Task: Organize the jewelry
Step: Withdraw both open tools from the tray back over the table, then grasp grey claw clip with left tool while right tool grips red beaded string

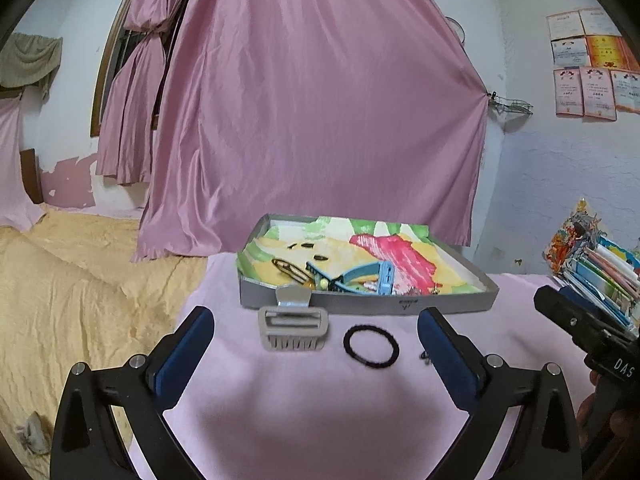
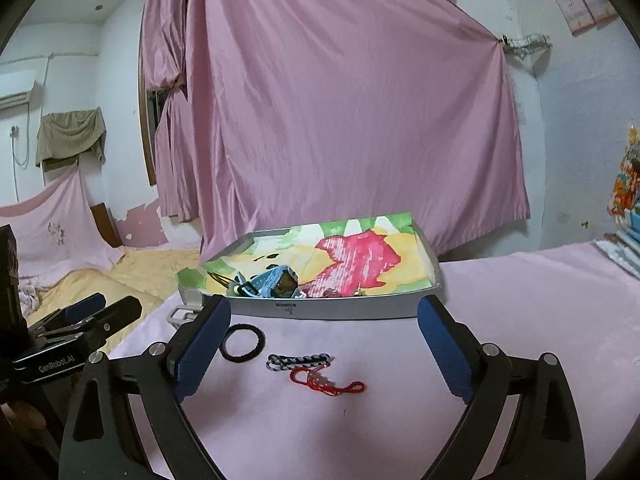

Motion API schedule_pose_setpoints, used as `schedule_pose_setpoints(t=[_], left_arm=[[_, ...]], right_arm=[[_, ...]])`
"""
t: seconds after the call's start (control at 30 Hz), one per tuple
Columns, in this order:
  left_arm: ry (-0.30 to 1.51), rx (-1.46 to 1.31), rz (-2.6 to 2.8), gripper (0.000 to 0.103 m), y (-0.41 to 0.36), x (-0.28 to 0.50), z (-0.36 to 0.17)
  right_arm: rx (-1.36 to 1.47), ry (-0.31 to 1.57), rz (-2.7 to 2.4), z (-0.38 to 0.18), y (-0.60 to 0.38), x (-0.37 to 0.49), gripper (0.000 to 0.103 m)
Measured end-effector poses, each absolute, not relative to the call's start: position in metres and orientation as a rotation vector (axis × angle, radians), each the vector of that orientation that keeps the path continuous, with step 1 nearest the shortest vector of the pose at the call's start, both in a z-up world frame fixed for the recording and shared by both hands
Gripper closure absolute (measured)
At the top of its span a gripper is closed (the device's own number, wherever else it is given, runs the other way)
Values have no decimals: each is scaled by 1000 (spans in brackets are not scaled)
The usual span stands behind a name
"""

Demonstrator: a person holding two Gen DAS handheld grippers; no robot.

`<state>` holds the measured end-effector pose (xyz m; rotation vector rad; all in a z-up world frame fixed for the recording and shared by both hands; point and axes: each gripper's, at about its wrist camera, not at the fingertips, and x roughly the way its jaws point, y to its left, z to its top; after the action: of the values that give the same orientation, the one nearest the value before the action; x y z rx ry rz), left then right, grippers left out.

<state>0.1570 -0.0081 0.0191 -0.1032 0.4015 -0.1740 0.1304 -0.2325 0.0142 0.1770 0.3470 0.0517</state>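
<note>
Left wrist view: I am holding my left gripper [image 1: 316, 334] spread, empty, near the beige hair claw [image 1: 294, 326]; my right gripper [image 2: 325, 326] is spread over the red cord [image 2: 326, 384].

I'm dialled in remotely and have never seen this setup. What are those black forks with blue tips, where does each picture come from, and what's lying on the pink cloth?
Each fork is a hand-held gripper with two blue-padded fingers; a person carries one in each hand. Each picture comes from a camera on one gripper, looking along its fingers. In the left wrist view the left gripper is open and holds nothing. In the right wrist view the right gripper has its jaws opening, with nothing gripped. On the pink cloth lie a beige claw clip, a black hair tie, a black-and-white braided piece and a red cord. Behind them stands a grey tray lined with colourful paper, holding blue accessories.
</note>
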Motion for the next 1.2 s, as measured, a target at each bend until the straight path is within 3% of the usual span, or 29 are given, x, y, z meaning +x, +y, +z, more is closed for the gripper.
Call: schedule_pose_setpoints(t=[0.5,1.2], left_arm=[[468,-86,-178,1,-6,154,4],[716,6,-152,1,-13,213,-10]], right_arm=[[201,491,77,-9,-227,128,11],[198,831,165,-36,-227,196,11]])
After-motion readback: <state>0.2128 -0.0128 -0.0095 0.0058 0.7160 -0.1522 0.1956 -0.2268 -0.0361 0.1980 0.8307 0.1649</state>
